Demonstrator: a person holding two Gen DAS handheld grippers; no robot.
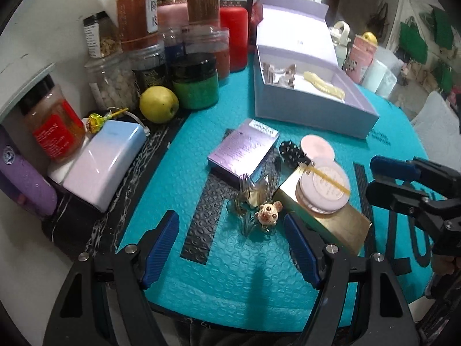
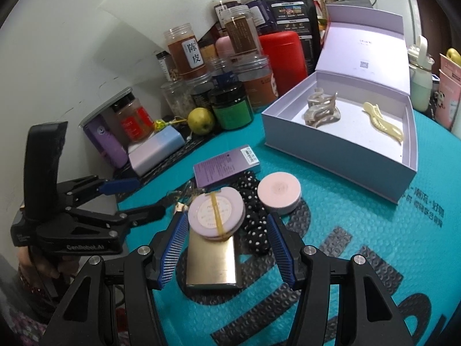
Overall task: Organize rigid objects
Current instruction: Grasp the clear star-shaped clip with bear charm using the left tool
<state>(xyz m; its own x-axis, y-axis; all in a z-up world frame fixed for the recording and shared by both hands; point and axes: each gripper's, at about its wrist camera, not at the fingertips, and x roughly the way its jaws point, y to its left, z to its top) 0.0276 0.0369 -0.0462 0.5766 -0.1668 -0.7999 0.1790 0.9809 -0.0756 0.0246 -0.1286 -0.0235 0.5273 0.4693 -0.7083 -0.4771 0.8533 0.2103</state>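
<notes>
Both tools gaping empty, left tool over bear clip, right tool flanking gold box

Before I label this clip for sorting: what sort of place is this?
Probably a crowded home tabletop: food jars and an apple along the wall, an open gift box with hair clips on a teal mat.

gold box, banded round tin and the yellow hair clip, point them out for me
gold box [image 2: 211, 262]: right wrist view, on its bare shiny top.
banded round tin [image 2: 216, 210]: right wrist view, on its lid's label.
yellow hair clip [image 2: 380, 119]: right wrist view, mid-body, inside the open box.
</notes>
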